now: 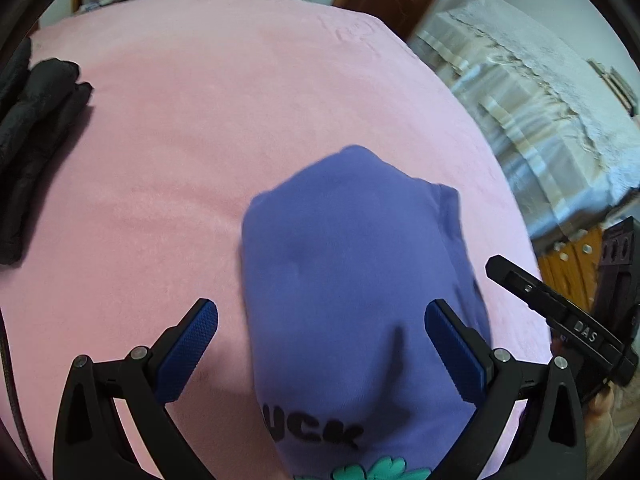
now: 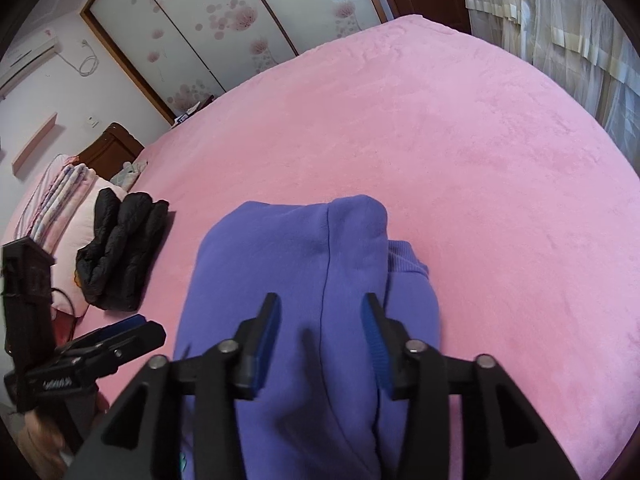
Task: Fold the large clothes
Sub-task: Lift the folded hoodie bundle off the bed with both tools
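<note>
The purple cotton sweatshirt with black lettering and a green flower print lies folded into a compact bundle on the pink plush bed cover, near the edge closest to the person and well apart from the far corners. A ribbed cuff pokes out on the bundle's right side. The left gripper hangs above it with its jaws wide and nothing pressed between the blue pads. The right gripper also stands open over the fabric, gripping nothing. A folded black padded jacket sits toward the headboard end of the bed, beside striped pillows.

The fold looks finished, though the near edge of the bundle is hidden under the grippers, so I cannot be sure it lies even. To do this step well, lift both grippers straight away so the pads do not drag the top layer, then tuck in the stray cuff.
</note>
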Motion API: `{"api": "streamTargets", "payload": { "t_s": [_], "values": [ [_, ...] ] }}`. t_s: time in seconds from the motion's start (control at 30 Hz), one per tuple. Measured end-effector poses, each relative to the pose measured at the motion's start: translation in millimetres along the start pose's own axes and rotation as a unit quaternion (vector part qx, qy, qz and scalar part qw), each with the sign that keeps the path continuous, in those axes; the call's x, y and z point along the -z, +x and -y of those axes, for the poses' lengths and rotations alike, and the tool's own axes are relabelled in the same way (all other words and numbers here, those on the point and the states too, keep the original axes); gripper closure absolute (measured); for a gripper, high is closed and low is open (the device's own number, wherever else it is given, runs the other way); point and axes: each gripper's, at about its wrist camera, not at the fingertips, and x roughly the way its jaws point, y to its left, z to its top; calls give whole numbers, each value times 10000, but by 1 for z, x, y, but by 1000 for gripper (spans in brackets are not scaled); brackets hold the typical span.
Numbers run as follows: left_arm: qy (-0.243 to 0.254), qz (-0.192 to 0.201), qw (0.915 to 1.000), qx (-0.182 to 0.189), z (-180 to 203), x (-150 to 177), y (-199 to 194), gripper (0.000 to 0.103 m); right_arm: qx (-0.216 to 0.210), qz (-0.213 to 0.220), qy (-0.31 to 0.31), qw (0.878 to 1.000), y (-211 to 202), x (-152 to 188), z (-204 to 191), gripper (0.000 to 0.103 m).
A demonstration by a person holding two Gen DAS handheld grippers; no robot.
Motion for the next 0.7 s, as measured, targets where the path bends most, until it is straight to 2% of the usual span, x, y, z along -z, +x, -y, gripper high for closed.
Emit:
{"api": "streamTargets", "payload": {
  "t_s": [0.1,0.13,0.23,0.4,0.47,0.53,0.7],
  "values": [
    [-89,-76,9999,125,-3,1,-5,0,90,62,-146,9998,-15,3,-2,15],
    [-140,-72,9997,208,-4,2,-9,0,143,109,-213,9996,-21,4,-2,13],
    [-249,-176,9994,185,-4,4,-14,0,253,216,-435,9985,-37,5,-6,11],
    [-201,104,9996,195,0,12,-29,0,61,63,-567,9984,-49,12,-6,7],
    [0,175,9998,135,4,17,-28,0,8,-268,-619,9977,-43,15,-5,7],
    [77,87,9999,92,4,21,-20,0,6,-609,-648,9960,-30,20,-1,7],
    [-284,-343,9985,305,-8,28,14,0,-130,-1090,-374,9933,1,32,13,7]
  ]
}}
